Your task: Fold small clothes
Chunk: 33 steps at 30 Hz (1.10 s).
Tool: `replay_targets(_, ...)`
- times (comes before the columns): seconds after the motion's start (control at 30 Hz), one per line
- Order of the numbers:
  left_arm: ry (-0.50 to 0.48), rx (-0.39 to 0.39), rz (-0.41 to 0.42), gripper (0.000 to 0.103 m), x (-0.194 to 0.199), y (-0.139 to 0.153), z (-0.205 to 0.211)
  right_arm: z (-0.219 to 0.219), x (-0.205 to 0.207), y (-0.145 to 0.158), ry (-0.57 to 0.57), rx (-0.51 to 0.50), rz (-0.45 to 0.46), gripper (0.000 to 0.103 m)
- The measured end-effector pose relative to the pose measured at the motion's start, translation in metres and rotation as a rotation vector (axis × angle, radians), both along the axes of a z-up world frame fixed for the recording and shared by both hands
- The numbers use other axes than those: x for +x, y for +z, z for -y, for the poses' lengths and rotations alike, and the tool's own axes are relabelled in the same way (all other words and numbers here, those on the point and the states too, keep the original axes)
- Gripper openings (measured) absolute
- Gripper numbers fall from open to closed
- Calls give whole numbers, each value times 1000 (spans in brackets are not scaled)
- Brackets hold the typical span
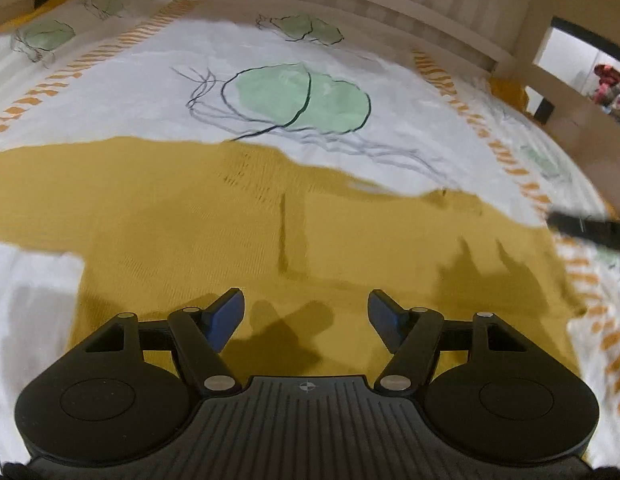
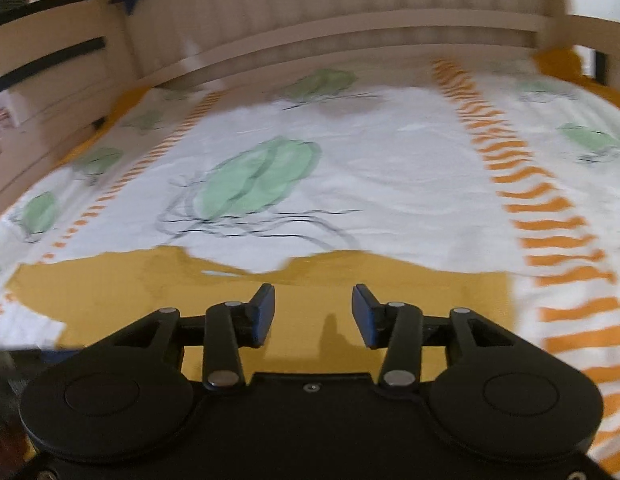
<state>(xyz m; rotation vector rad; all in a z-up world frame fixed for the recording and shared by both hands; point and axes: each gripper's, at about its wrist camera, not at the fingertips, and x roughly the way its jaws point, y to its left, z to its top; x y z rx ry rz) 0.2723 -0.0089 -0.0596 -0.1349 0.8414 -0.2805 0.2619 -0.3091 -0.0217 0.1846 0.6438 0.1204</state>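
Both my tools are gaping with nothing between the blue pads: left tool (image 1: 305,312), right tool (image 2: 313,312). The mustard knit garment (image 1: 237,224) lies flat on the bed's white cotton sheet (image 1: 149,92), printed with green blobs and orange dashes.

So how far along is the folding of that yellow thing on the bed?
Done: the mustard-yellow garment lies spread flat on the patterned bedsheet; whether it has been folded already I cannot tell. In hand: nothing, since the left claw and right claw are both open and empty above it. Left: gripping an edge and folding.
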Motion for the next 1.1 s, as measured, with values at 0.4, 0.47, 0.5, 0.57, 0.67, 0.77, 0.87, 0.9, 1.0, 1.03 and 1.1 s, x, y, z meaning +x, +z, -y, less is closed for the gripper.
replay_targets(0.4,-32,58,-104,51,57,-23,30,52,-21,-26,-154,-8,40,55)
replay_targets(0.47,-35,41,-94,34,59,-23,32,58,-20,-29,-174,1,30,55)
replay_targets(0.5,-48,32,-85,11,60,-22,32,60,-20,-29,-179,10,27,55)
replay_targets(0.57,-71,12,-51,8,60,-21,33,65,-19,-26,-188,28,32,55)
replay_targets(0.67,-73,56,40,8,50,-7,38,71,-20,-22,-214,34,47,55)
replay_targets(0.77,-88,91,116,8,40,16,38,80,-21,-23,-254,46,38,55)
replay_targets(0.87,-83,106,185,8,34,40,29,89,-21,-27,-287,83,13,55)
replay_targets(0.9,-77,107,195,8,34,46,25,90,-21,-28,-292,94,7,55)
replay_targets(1.0,-50,122,205,8,38,54,11,87,-19,-30,-286,83,-8,55)
replay_targets(1.03,-44,131,202,8,41,54,7,85,-19,-30,-280,76,-11,55)
replay_targets(1.1,-28,153,182,8,46,48,1,79,-16,-32,-258,60,-25,56)
